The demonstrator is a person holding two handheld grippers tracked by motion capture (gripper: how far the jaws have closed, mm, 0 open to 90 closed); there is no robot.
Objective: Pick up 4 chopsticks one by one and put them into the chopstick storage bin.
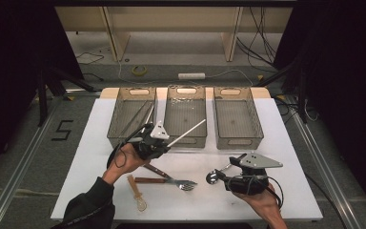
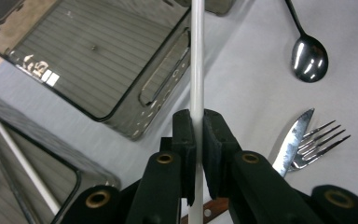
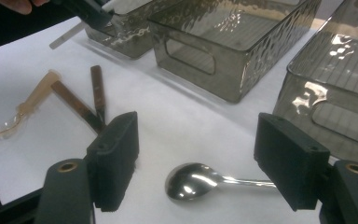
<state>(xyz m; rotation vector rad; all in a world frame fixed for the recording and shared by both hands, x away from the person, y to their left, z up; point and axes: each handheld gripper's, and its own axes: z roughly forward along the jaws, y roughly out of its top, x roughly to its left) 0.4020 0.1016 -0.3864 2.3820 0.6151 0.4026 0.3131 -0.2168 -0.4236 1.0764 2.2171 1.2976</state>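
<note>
My left gripper [image 1: 167, 144] is shut on a thin white stick [image 1: 188, 132] that juts toward the middle tray [image 1: 190, 141]. In the left gripper view the pads [image 2: 185, 135] clamp the stick [image 2: 196, 56], raised above the table. A metal spoon [image 1: 212, 178] lies on the white table. My right gripper [image 1: 221, 175] stands open around it. In the right gripper view the spoon [image 3: 189, 181] rests on the table between the wide-apart jaws of that gripper [image 3: 196, 154], touching neither pad.
Three smoky plastic trays stand in a row; the left tray [image 1: 124, 141] holds similar sticks, and the right tray [image 1: 240, 141] looks bare. A wooden-handled fork [image 1: 185, 184], a knife [image 1: 153, 170] and a translucent plastic spoon [image 1: 137, 193] lie near the front.
</note>
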